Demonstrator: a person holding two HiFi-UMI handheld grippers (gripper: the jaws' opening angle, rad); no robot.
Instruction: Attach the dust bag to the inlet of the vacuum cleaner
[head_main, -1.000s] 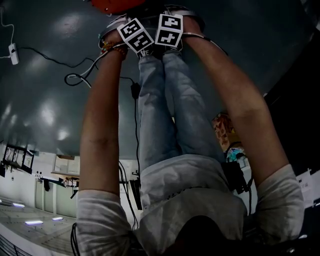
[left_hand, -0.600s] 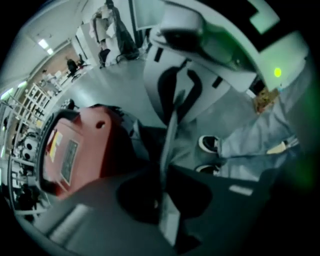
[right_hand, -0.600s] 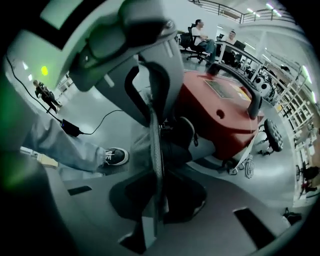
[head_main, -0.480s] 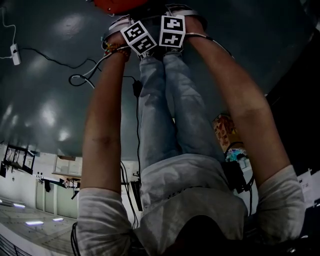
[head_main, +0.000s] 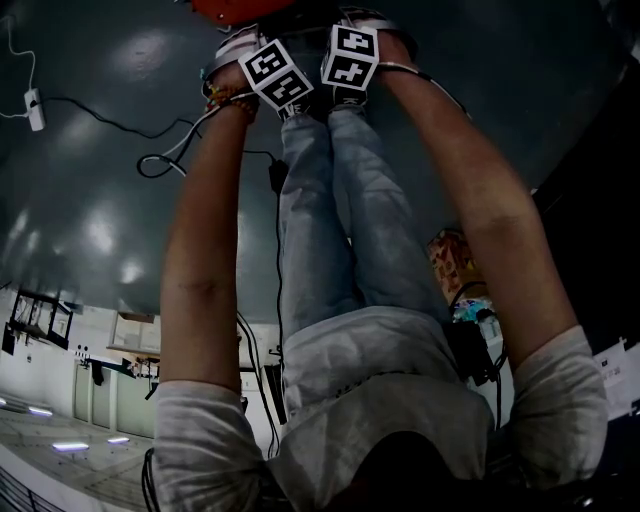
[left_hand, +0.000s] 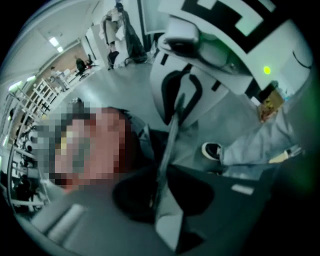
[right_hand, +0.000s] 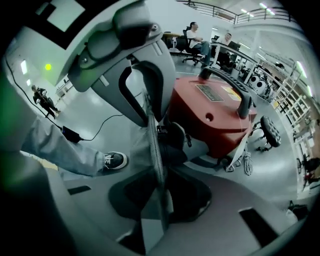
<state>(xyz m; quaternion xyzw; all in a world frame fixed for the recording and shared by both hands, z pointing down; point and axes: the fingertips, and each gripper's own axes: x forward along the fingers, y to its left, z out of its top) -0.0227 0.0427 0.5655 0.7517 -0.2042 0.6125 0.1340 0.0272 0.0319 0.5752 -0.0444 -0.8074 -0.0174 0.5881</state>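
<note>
Both grippers point down at the floor beside the red vacuum cleaner, whose edge shows at the top of the head view. A thin grey dust bag collar stands edge-on between the two grippers. My right gripper is shut on its lower end. In the left gripper view the same collar runs into my left gripper, whose jaws are opening, with dark gaps on both sides of the card. The marker cubes sit close together. The vacuum's inlet is hidden.
A black cable snakes over the grey floor to a white adapter. The person's shoe stands left of the grippers. A castor and a coiled white cord lie by the vacuum. People sit at desks far behind.
Both marker cubes have drifted slightly to the right and up in the head view. The loop of cable by the left wrist shifted with them.
</note>
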